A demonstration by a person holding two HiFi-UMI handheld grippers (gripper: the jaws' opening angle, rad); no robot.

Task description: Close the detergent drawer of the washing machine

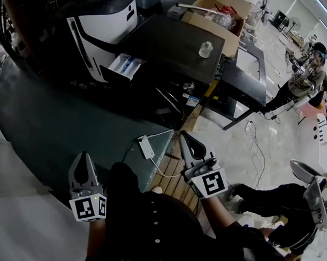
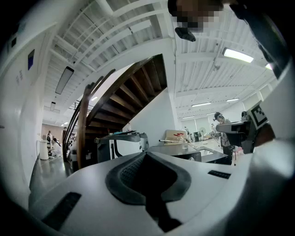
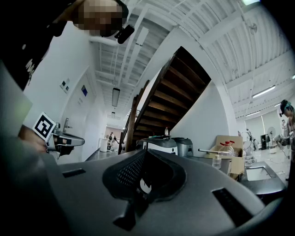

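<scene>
i'm holding left gripper [image 1: 86, 155] and right gripper [image 1: 186, 135] closed, empty; detergent drawer [image 1: 124, 65] is jutting lengthwise from the washing machine [image 1: 105, 26], toward me.

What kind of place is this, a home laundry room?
Probably a workshop or test hall, not a home: a white washing machine stands near a brown cardboard box, and a dark wooden staircase rises under long ceiling strip lights.

Washing machine [image 1: 105, 23]: 1. Detergent drawer [image 1: 124, 65]: 1. Hand-held grippers: 2 – left gripper [image 1: 86, 158], right gripper [image 1: 185, 137]. Tables: 2 – near table [image 1: 166, 42], far table [image 1: 251, 85]. Cardboard box [image 1: 231, 43]: 1. Plastic bottle [image 1: 222, 19]: 1. Clear jar [image 1: 206, 49]: 1. White charger [image 1: 146, 147]: 1. Wooden pallet [image 1: 175, 181]: 1. Staircase [image 3: 179, 92]: 1. Bystanders: 2 – standing person [image 1: 304, 73], person near floor [image 1: 273, 203].
</scene>
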